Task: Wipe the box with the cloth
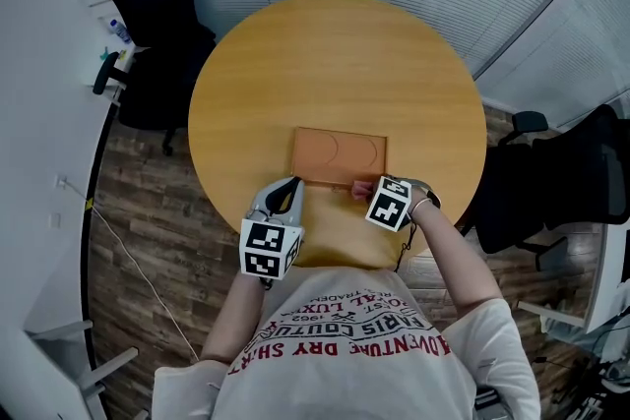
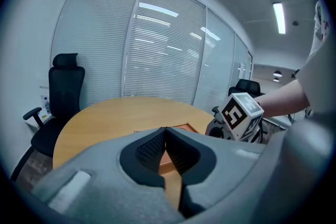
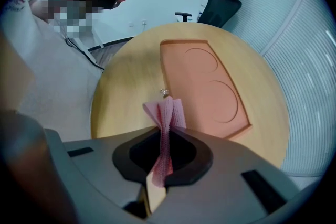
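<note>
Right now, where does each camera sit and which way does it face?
Head view: on the person's head, looking down at the table and box; forearms, shirt, left gripper and right gripper show.
Left gripper view: on the left gripper, facing across the table to the blinds; its shut, empty jaws and the right gripper's cube show.
Right gripper view: on the right gripper, facing over the box; jaws pinch the pink cloth, shirt at left.
Shared: all show the box.
</note>
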